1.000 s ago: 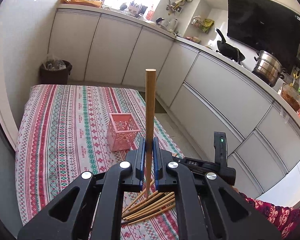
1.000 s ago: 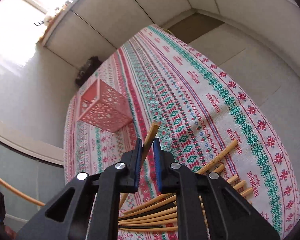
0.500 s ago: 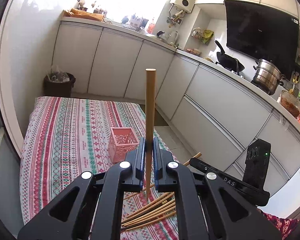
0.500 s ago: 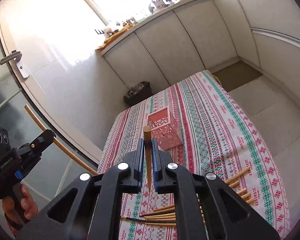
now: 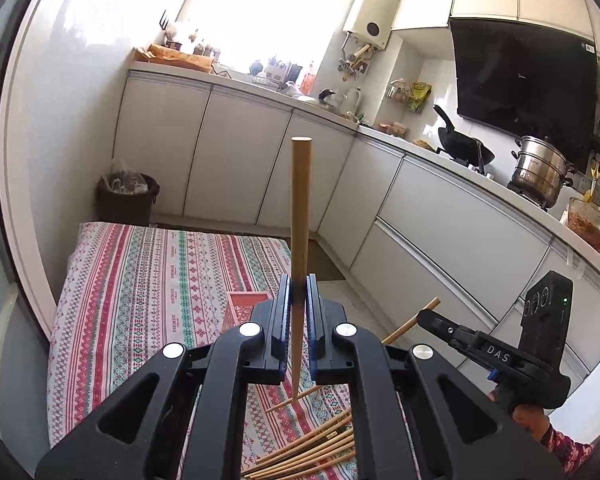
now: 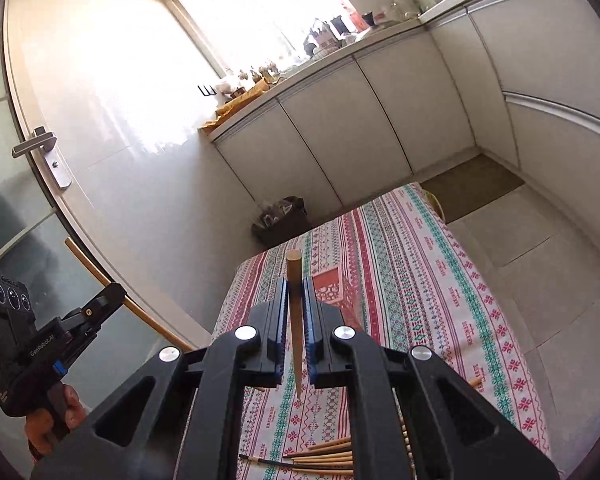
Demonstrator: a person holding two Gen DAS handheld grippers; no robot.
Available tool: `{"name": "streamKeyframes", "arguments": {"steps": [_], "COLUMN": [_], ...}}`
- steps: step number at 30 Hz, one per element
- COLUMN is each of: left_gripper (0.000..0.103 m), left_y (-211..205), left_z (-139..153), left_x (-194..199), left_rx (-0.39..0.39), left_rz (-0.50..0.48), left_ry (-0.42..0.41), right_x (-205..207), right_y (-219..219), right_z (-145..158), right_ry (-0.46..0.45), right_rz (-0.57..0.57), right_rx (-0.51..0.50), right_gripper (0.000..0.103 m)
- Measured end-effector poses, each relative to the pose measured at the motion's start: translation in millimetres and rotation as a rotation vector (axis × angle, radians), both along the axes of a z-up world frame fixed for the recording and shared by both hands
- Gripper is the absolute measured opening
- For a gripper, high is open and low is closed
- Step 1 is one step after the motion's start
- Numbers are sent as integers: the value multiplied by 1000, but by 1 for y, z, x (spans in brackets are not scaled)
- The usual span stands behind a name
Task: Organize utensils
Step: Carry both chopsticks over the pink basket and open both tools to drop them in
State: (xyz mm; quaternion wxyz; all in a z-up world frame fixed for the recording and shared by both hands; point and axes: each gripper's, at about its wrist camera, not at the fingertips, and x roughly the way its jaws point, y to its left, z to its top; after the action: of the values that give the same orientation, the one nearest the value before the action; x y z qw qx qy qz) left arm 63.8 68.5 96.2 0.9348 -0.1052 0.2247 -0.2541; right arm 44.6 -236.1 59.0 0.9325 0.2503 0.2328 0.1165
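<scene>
Claw [image 5: 298, 292] view only: steel pot [image 5: 540, 168]

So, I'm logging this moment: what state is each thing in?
Left hand-held gripper: shut on a wooden chopstick, held upright.
Right hand-held gripper: shut on another wooden chopstick.
Pink lattice plastic basket: upright on the striped tablecloth.
Loose wooden chopsticks: lying on the cloth.
</scene>
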Motion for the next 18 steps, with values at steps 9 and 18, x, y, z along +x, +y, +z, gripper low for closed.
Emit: {"name": "streamKeyframes", "arguments": {"steps": [9, 18], "left_gripper": [7, 7], "left_y": [-4, -15], "left_z": [33, 27], "left_x": [26, 82], "left_rx": [3, -15], "left_rz": [55, 83], "left_ry": [-85, -88], "right_x": [44, 113], "right_y": [-14, 2], "right_z": [57, 65], "right_ry": [-120, -177], "right_rz": [-38, -35], "right_rx": [-42, -171], "right_gripper": [8, 8]}}
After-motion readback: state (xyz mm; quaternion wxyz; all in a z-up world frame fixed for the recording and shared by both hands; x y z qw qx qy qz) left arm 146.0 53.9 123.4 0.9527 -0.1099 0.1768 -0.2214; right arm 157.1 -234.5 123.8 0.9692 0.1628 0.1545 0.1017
